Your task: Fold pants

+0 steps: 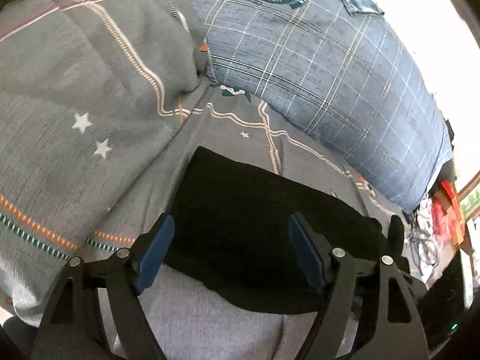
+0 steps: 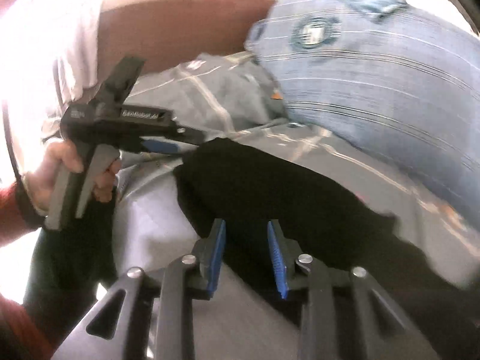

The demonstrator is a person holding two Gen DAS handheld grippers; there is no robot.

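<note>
The black pants (image 1: 255, 225) lie folded in a thick bundle on the grey bed sheet (image 1: 228, 126). My left gripper (image 1: 231, 240) is wide open just above the bundle's near edge, with nothing between its blue pads. In the right wrist view the pants (image 2: 270, 186) stretch from centre to lower right. My right gripper (image 2: 246, 237) is partly open over their near edge and holds nothing. The left gripper (image 2: 168, 145) also shows there, held in a hand at the pants' left end.
A blue plaid pillow (image 1: 345, 84) lies along the far side of the pants. A grey patterned duvet (image 1: 75, 96) is bunched to the left. Red items and clutter (image 1: 444, 213) sit beyond the bed at right. A brown headboard (image 2: 180, 24) stands behind.
</note>
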